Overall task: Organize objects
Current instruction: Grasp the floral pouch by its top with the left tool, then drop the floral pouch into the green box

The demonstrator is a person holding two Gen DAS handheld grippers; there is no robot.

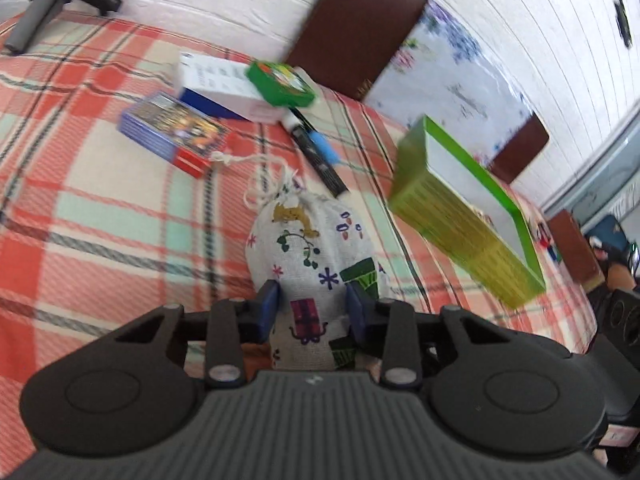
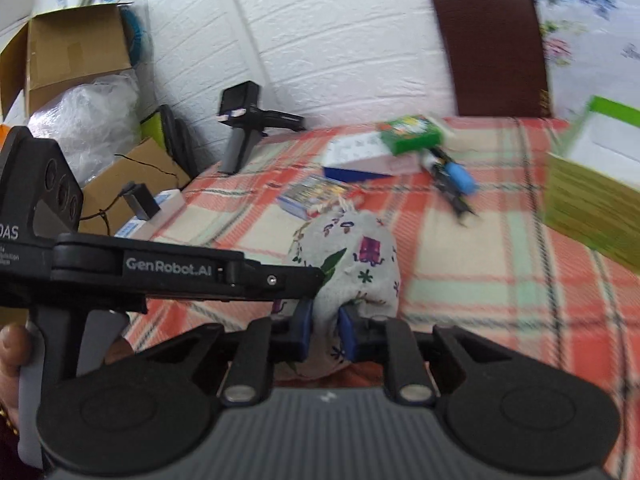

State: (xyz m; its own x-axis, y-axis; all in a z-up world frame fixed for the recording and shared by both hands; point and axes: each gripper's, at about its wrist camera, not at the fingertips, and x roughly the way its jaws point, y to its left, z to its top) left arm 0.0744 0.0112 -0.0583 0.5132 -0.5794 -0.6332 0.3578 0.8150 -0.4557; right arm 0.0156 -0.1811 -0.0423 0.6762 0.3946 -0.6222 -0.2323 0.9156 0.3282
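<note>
Both grippers grip the same printed cloth pouch [image 1: 308,256]. The left gripper [image 1: 312,312] has its blue pads [image 1: 269,308] set against the pouch's two sides, the cloth bulging out ahead of them, so it pinches the pouch at its lower end. The right gripper [image 2: 325,330] has its pads nearly together, squeezing a narrow fold of the same pouch [image 2: 356,256], whose fat body sits just beyond the fingertips. In the right wrist view the left gripper's [image 2: 308,280] black body crosses from the left side and meets the pouch, with a person's hand [image 2: 12,356] on its handle at the edge of the view. The pouch lies on a surface covered by a red, cream and mint plaid cloth [image 1: 100,208]; its drawstring [image 1: 260,188] trails off its far end. Ahead of the left gripper and to its left lies a blue card box [image 1: 172,132], beyond it a white carton [image 1: 216,84] with a green pack [image 1: 280,82] resting against it. Straight ahead past the pouch lies a black marker [image 1: 320,156] beside a blue-capped item. To the right of both grippers a lime-green open box [image 1: 472,208] stands tilted. A spare handheld device [image 2: 248,124] rests at the far left edge of the cloth.
</note>
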